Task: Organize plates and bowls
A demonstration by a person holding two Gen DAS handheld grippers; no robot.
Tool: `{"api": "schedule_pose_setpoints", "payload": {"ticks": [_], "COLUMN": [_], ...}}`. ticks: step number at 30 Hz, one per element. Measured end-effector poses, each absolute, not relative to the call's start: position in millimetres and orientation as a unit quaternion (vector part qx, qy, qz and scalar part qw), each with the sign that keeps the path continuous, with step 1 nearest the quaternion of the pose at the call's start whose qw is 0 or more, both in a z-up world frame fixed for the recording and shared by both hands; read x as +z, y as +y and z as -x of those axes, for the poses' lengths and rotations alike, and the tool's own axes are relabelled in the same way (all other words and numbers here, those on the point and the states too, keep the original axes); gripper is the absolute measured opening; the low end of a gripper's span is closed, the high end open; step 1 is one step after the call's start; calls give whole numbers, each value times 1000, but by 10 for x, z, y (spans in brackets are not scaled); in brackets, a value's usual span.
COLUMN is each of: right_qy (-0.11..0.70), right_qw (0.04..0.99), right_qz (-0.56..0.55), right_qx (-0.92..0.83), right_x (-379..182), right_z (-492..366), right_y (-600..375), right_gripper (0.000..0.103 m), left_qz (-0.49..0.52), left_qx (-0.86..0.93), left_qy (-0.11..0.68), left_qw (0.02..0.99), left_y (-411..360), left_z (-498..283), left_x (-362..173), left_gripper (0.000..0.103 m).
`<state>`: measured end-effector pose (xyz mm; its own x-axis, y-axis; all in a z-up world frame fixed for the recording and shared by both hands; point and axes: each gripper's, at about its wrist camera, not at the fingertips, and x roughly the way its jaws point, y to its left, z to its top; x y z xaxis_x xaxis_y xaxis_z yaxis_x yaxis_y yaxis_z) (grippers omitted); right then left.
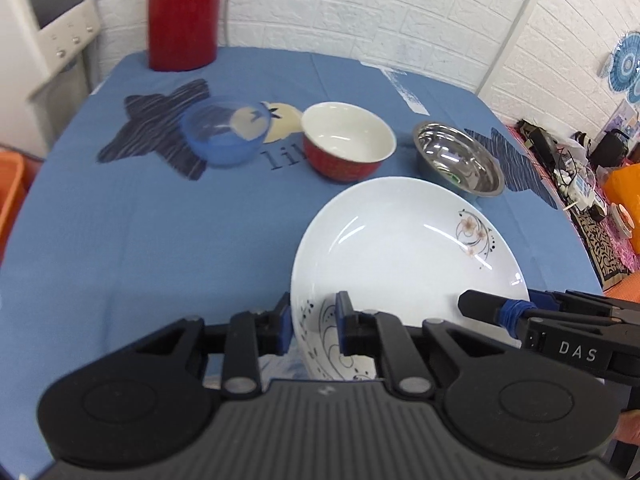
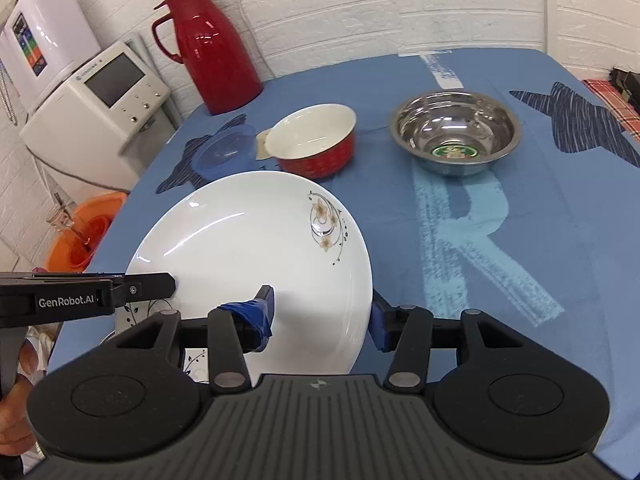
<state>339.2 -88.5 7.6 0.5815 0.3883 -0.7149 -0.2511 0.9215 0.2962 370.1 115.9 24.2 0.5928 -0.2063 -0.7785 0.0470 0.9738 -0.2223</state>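
A blue-clothed table (image 2: 500, 240) carries a red jug (image 2: 216, 44), blue plastic bowl (image 1: 224, 134), red bowl (image 1: 344, 140) and steel bowl (image 2: 456, 132); the white plate (image 2: 256, 256) seems lifted.

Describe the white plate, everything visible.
The white plate is round, glossy and looks ceramic, with a shallow well. A brown flower with black scrolls is printed near its far rim, and more black scrollwork near its near edge. It appears empty and tilted, over the blue tablecloth. The left gripper straddles its near-left rim and the right gripper its right edge, one finger inside and one outside. Whether any edge rests on the cloth cannot be told.
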Motion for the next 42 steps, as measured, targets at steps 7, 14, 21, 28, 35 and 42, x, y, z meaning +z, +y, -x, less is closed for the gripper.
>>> {"api": "schedule_pose_setpoints", "payload": {"ticks": [7,14,21,28,35,42], "right_qy": [434,445,449,445,441,466], "right_qw": [868,855,855,859,862,847], "right_qz": [-68,-42,-44,-56,-44,-5], "right_qx": [231,263,258,246,247,255], "right_x": [-19,-149,-301,-210,-204,-132], "right_z": [-2951,-2728,-2639,-2613,-2615,-2653], "right_y": [-320,140,171,116,126,174], "right_gripper": [36,37,37,38,38,38], "left_qz": [111,127,122,142,124,94], "left_qx": [-23,13,9,-15,-26,-27], "left_qy": [445,445,446,449,417,386], "left_qw": [888,886,887,882,900,917], "left_y": [1688,2145,2227,2264,2223,2146], "left_z": [-2949,-2409,-2272,-2389,-2348,-2273], "left_x": [170,-22,-176,-266,-98,123], "left_gripper": [10,11,11,21,44,46]}}
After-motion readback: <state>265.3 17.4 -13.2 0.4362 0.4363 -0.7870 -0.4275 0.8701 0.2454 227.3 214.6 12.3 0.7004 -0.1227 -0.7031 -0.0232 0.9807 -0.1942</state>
